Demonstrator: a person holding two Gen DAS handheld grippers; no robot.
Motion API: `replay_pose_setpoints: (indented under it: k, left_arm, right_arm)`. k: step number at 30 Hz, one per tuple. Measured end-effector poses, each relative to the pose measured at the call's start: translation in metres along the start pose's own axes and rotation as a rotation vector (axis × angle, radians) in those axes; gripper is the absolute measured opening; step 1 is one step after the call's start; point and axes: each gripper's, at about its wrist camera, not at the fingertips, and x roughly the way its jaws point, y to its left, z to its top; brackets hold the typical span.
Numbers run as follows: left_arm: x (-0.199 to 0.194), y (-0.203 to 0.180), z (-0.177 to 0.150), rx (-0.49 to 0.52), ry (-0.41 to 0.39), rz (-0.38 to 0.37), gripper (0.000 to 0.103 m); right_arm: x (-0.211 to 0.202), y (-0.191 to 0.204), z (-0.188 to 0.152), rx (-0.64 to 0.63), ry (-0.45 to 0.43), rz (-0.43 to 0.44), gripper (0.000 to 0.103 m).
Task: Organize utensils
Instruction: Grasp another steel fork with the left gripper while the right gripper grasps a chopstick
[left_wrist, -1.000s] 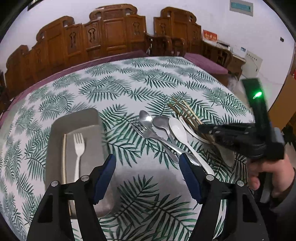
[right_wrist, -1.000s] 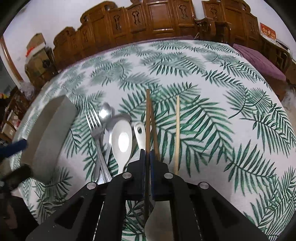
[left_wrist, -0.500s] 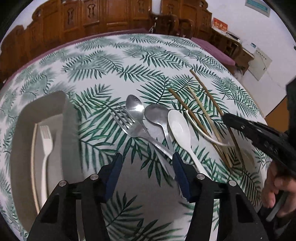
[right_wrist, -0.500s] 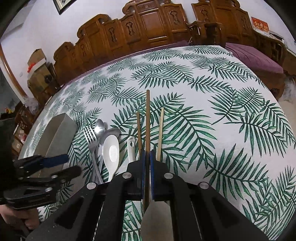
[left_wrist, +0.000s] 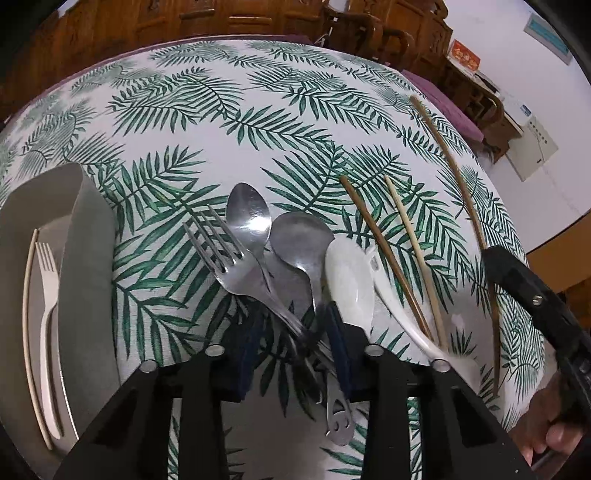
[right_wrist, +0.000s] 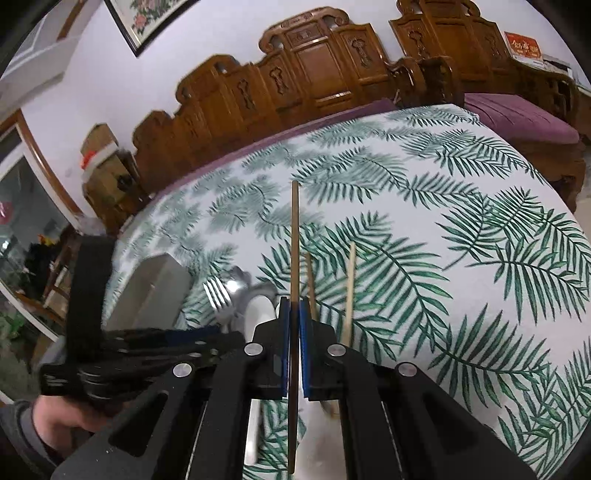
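Note:
A metal fork (left_wrist: 221, 243), two metal spoons (left_wrist: 247, 214) and a white ceramic spoon (left_wrist: 349, 273) lie side by side on the leaf-print tablecloth. My left gripper (left_wrist: 291, 343) points down over their handles. Its jaws are closing, with the fork's handle and a spoon handle between the blue pads (left_wrist: 243, 354); a gap still shows beside them. My right gripper (right_wrist: 294, 306) is shut on a dark chopstick (right_wrist: 294, 258), held above the cloth. Two more chopsticks (left_wrist: 384, 251) lie beside the white spoon. In the left wrist view the right gripper (left_wrist: 535, 295) shows at the right edge.
A grey tray (left_wrist: 88, 258) stands at the left and holds a white plastic fork (left_wrist: 46, 295) and a pale chopstick (left_wrist: 27, 314). A second white spoon (left_wrist: 399, 306) lies between the ceramic spoon and the chopsticks. Carved wooden chairs (right_wrist: 314, 74) ring the table's far side.
My left gripper came down and across from the tray side onto the metal handles, and its jaws narrowed. The right gripper rose a little with the dark chopstick.

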Motion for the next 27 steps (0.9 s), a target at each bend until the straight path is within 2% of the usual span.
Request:
replay_pose_setpoints:
  k: [9, 20, 27]
  left_arm:
    - [-0.006, 0.012, -0.002, -0.023, 0.010, -0.007, 0.013]
    - [-0.006, 0.010, -0.006, 0.004, 0.006, 0.042, 0.012]
    - [-0.013, 0.019, -0.012, 0.006, -0.002, 0.049, 0.006]
  right_arm:
    - [0.003, 0.002, 0.000, -0.007, 0.001, -0.018, 0.006]
    - [0.010, 0.007, -0.002, -0.027, 0.020, -0.039, 0.006]
    - [0.013, 0.012, -0.006, -0.044, 0.031, -0.045, 0.006]
